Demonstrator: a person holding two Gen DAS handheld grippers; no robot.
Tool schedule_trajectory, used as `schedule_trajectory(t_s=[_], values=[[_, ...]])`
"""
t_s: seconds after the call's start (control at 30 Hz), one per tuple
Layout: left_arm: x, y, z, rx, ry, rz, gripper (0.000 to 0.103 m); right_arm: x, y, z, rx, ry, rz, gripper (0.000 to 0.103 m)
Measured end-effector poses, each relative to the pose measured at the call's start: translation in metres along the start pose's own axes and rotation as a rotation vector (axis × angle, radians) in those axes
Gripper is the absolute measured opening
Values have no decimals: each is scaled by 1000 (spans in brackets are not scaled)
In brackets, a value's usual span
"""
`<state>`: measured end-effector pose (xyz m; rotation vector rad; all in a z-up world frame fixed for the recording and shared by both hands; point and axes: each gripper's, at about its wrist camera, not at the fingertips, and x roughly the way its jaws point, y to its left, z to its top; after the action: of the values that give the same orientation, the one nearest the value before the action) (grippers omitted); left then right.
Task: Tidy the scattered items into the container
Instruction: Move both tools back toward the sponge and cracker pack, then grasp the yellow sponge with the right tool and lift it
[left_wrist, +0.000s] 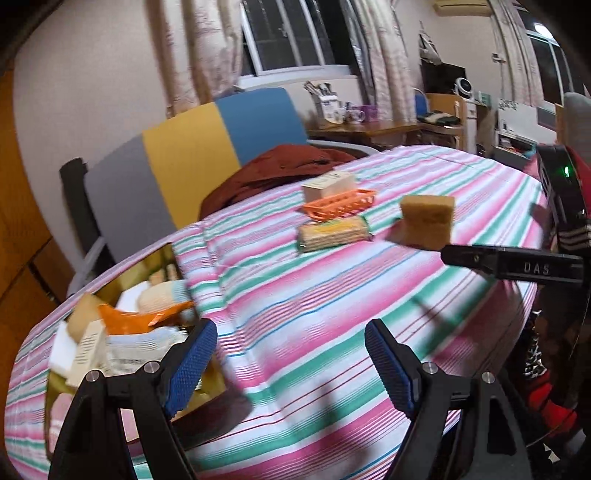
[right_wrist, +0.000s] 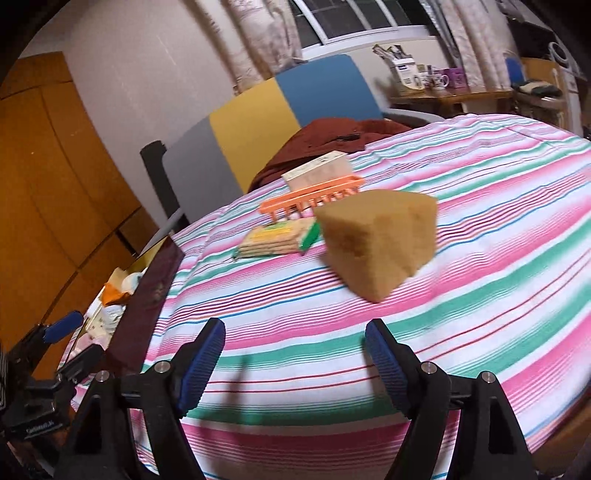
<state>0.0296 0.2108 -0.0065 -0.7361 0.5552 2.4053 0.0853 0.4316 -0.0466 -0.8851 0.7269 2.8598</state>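
Scattered items lie in a loose cluster toward the far side of the striped cloth (left_wrist: 295, 295): a tan sponge (right_wrist: 380, 243) nearest, a green-ended packet of biscuits (right_wrist: 277, 240) just behind and to its left, then an orange slatted tray (right_wrist: 310, 197) with a pale carton (right_wrist: 317, 170) lying on or just behind it. The sponge looks blurred and tilted onto a corner in the right wrist view; whether it rests fully on the cloth I cannot tell. Between the sponge and both grippers the cloth is bare, a broad open stretch. The container (left_wrist: 173, 258), a box with a dark outer wall and yellowish inside, sits at the left edge of the cloth, well apart from the cluster; it already holds an orange packet (left_wrist: 125, 314), white paper-like packs and a pale rounded thing, heaped together. The left gripper (left_wrist: 291, 369) hangs just beside the container's near corner, its blue pads (left_wrist: 192, 369) spread wide with nothing between them. The right gripper (right_wrist: 295, 365) faces the sponge with jaws likewise parted and empty, the sponge lying beyond the fingertips and clear of them. In the left view one black finger of the right gripper reaches in from the right, its tip just beside the sponge. Beyond the cloth's far edge stand a chair (left_wrist: 221, 147) with grey, yellow and blue panels, a rust-red garment (left_wrist: 277, 170) heaped against it, a cluttered wooden desk (left_wrist: 369, 129), curtains and a dark window (left_wrist: 288, 37); wooden doors (right_wrist: 55, 184) fill the left.
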Motion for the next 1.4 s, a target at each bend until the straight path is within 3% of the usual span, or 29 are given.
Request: schedule_trajectory(t_s=[0.2,0.43,0.73,1.07,1.27,1.4], values=[[30,-19,-2,8,41,-117,84,-6,-16,6,2,-23,-44,86],[53,-36,-11,21,77,-206,84,-7,-30,12,-31,-25,-103,102],[65,-30,-19,-29,87,-278,86,9,-36,30,-74,-17,-150,103],[66,-25,-25,-59,38,-314,90,46,-35,52,-137,20,-188,103],[67,-30,-27,-65,17,-317,98,56,-42,61,-107,31,-165,103],[67,-31,-28,-69,8,-310,99,62,-44,63,-92,41,-142,103]])
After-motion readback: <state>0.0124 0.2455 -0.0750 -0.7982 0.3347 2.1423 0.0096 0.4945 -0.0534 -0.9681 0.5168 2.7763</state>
